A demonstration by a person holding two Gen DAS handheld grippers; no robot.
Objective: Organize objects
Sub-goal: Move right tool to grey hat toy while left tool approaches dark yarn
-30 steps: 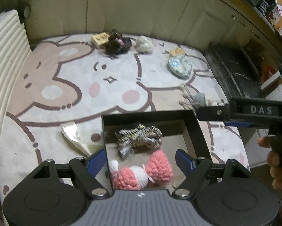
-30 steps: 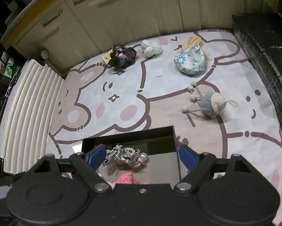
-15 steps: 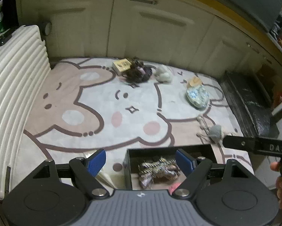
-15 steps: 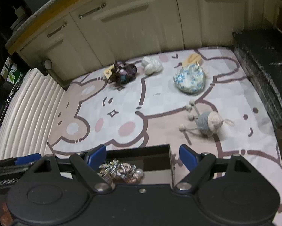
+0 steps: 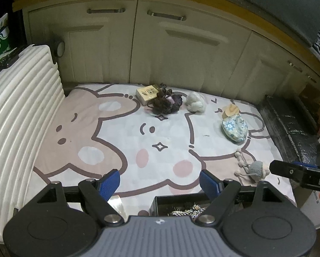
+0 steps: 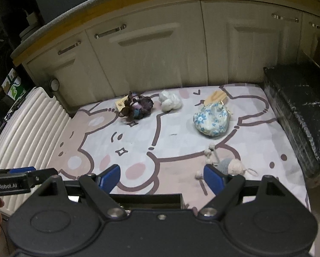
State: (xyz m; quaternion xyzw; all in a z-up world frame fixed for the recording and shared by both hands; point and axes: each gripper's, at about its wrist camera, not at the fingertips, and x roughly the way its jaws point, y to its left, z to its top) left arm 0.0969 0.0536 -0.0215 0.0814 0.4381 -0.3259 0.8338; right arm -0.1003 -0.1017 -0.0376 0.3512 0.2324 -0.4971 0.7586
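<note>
A black box sits at the near edge of the bear-print mat, with a striped rope bundle inside; its rim also shows in the right wrist view. On the mat lie a dark hair-tie bundle, a white yarn ball, a blue floral pouch and a grey knitted toy. My left gripper is open and empty above the box. My right gripper is open and empty, also raised above the box.
Cream cabinet doors stand behind the mat. A white ribbed case lies at the left and a black padded bench at the right. A small tan box and a wooden tag lie on the mat.
Both grippers have risen and pulled back from the box, so more of the mat and cabinets shows. The pink knitted item in the box has dropped out of sight.
</note>
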